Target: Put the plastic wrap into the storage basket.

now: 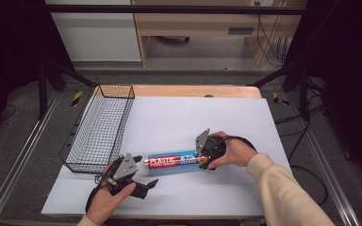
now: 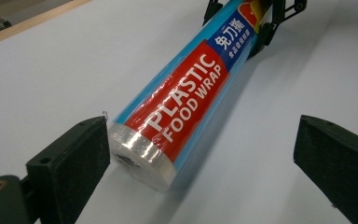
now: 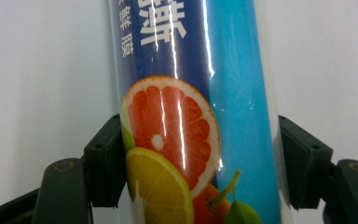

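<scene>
The roll of plastic food wrap (image 1: 173, 161) lies flat on the white table (image 1: 188, 117), with its length between the two tongs. The right tongs (image 1: 202, 161) are clamped on one end of the roll; in the right gripper view the two black pads press on both sides of the roll (image 3: 191, 140), just where the orange and lemon picture is printed. The left tongs (image 1: 147, 184) stand apart and hold nothing. In the left gripper view the other end of the roll (image 2: 168, 126), the one with the clear film and the hollow core, lies between the two spread pads; it is close to the pad at the left of that view, but I cannot tell if they touch, and the other pad is well apart from it. In the high view the left tongs rest on the table just beside this near end of the roll, a little toward the person. Beyond the left tongs, on the side away from the person, a black wire basket (image 1: 78, 136) stands along the left edge of the table, near the roll end but apart from it. Nothing lies between the left tongs and the roll, and nothing between the roll and the basket.
</scene>
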